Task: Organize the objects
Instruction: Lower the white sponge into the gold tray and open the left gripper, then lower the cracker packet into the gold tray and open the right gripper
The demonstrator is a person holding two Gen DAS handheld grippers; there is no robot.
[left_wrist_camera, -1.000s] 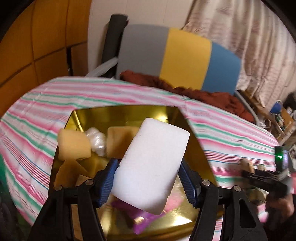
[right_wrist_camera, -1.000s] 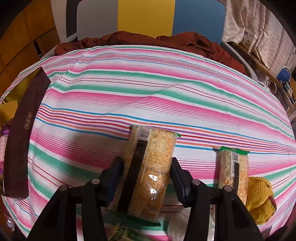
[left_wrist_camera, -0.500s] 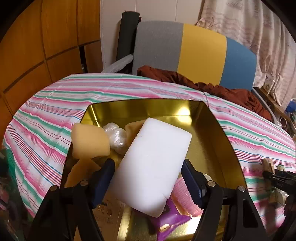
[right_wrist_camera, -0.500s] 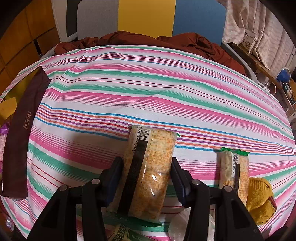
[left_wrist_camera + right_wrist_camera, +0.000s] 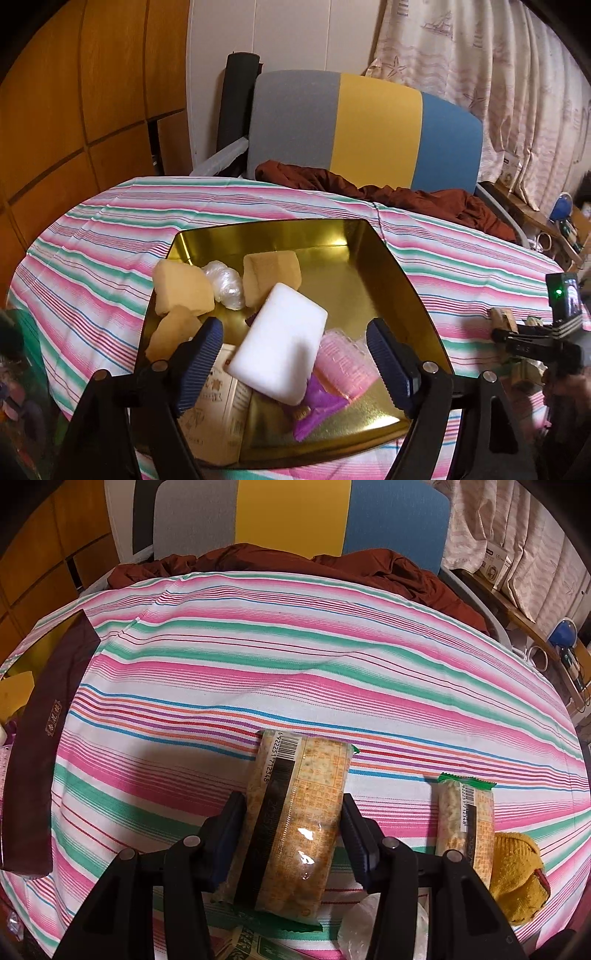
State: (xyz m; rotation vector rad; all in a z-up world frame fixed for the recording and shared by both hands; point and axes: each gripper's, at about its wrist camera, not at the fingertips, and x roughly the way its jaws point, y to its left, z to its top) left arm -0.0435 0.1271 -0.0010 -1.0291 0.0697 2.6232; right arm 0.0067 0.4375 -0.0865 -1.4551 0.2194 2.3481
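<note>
The right gripper was clamped on the cracker pack, whose long axis ran straight ahead between its fingers, barcode end pointing away over the striped cloth. Left gripper had just been opening, jaws wide and clear of the white block, which lay tilted, probably resting, in the gold tin.

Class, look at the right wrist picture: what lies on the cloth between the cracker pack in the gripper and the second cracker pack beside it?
Nothing: between the held cracker pack and the second pack, only bare striped cloth shows.
</note>
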